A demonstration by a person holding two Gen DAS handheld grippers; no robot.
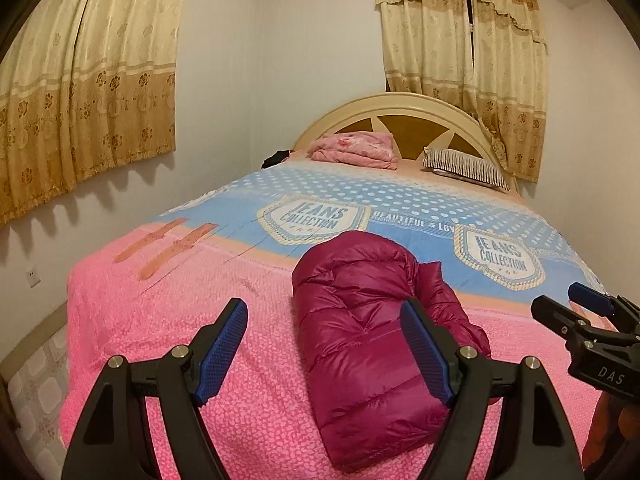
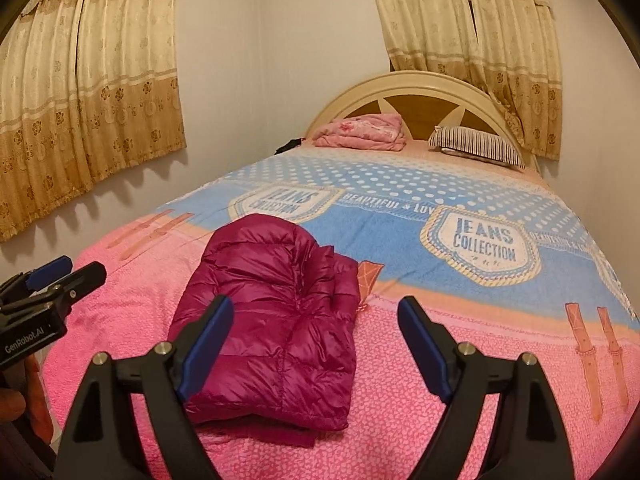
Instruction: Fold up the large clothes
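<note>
A magenta puffer jacket point(image 1: 352, 280) point(image 2: 276, 280) lies folded into a compact bundle on the pink end of the bed cover point(image 1: 160, 320) point(image 2: 420, 380). My left gripper point(image 1: 322, 308) hovers above and in front of it, jaws wide open, nothing between the pads. My right gripper point(image 2: 315, 304) also stands wide open over the cover, holding nothing; the jacket lies below its left finger point(image 2: 208, 340). Each gripper shows at the edge of the other's view: the right gripper point(image 1: 558, 298), the left gripper point(image 2: 82, 266).
The bed cover turns blue with "Jeans Collection" badges point(image 2: 480, 244) farther back. A folded pink blanket point(image 1: 354, 150) and a striped pillow point(image 1: 466, 168) lie by the cream headboard point(image 1: 400, 104). Curtains point(image 1: 80, 80) hang on both walls. Floor tiles point(image 1: 36, 400) show at the bed's left.
</note>
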